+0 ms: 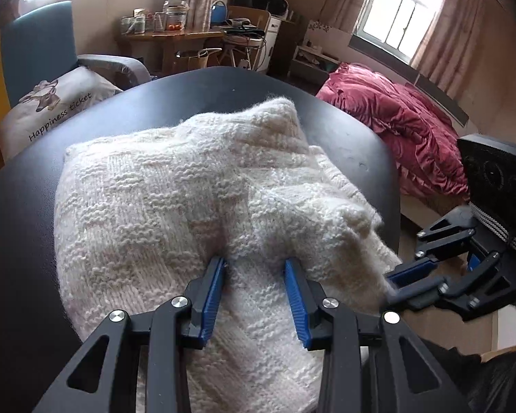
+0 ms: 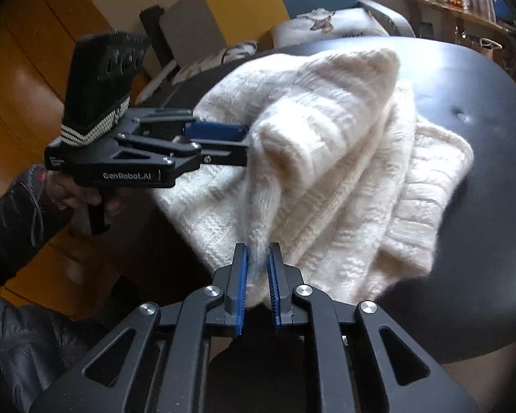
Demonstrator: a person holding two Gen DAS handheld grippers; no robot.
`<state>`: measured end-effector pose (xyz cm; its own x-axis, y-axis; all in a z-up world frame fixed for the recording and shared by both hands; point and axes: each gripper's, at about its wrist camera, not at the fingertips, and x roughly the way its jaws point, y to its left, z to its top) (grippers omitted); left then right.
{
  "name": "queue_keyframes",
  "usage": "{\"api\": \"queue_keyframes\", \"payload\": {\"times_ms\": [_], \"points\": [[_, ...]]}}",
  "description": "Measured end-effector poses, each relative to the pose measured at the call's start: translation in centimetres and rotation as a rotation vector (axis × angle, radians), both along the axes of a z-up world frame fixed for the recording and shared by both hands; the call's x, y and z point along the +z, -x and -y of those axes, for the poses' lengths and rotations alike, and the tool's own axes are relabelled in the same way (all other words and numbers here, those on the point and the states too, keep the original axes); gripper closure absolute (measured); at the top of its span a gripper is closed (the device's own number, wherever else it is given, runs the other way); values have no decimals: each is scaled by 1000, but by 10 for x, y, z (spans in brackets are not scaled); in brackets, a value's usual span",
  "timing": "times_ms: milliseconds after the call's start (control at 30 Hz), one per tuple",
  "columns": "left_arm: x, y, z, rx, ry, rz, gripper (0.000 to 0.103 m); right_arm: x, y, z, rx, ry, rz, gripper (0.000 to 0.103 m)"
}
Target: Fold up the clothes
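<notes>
Left wrist: left gripper (image 1: 256, 265) fingers apart, pressed into white sweater (image 1: 175, 199).
Right wrist: right gripper (image 2: 258, 251) clamped on sweater edge; person's hand (image 2: 75, 196) visible.

Close wrist views — shared sweater (image 1: 175, 199).

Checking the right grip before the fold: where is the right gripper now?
In the right wrist view, the right gripper is at the sweater's near edge, pinching it; the left gripper is up-left.
</notes>
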<state>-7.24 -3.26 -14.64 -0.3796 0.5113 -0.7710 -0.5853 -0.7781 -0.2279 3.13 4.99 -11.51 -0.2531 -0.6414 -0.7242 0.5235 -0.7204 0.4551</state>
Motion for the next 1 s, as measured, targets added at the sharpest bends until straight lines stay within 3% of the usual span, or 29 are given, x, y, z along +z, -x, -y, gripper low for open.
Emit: {"api": "queue_keyframes", "payload": {"times_ms": [33, 100, 200, 333, 400, 433, 500, 567, 633, 700, 800, 867, 1000], "points": [[1, 1, -1, -2, 2, -6, 66, 0, 4, -3, -21, 47, 3, 50], [2, 1, -3, -4, 10, -17, 66, -2, 18, -6, -56, 135, 8, 36], [5, 1, 1, 17, -36, -22, 66, -10, 41, -9, -100, 259, 40, 30], [2, -5, 6, 6, -58, -40, 67, -14, 63, -22, -198, 405, 54, 30], [-2, -9, 6, -15, -52, -51, 67, -16, 69, -19, -244, 293, 28, 34], [-3, -10, 4, -22, -43, -55, 67, -17, 72, -16, -266, 230, 14, 50], [-4, -10, 2, -17, -35, -54, 67, -23, 68, 8, -237, 60, -53, 65], [-5, -10, 0, -12, -26, -52, 67, -21, 55, 39, -154, -162, -206, 66], [-5, -10, -2, -7, -18, -51, 67, -20, 47, 48, -113, -258, -272, 64], [-6, -11, -3, -3, -15, -49, 66, -23, 47, 42, -115, -251, -260, 62], [-6, -12, -3, 3, -21, -42, 66, -30, 55, 23, -142, -91, -130, 48], [-6, -11, -2, 7, -27, -35, 66, -29, 43, 2, -151, 12, -60, 46], [-6, -11, -2, -1, -14, -38, 65, -16, 36, -9, -117, 7, -66, 43]]}}
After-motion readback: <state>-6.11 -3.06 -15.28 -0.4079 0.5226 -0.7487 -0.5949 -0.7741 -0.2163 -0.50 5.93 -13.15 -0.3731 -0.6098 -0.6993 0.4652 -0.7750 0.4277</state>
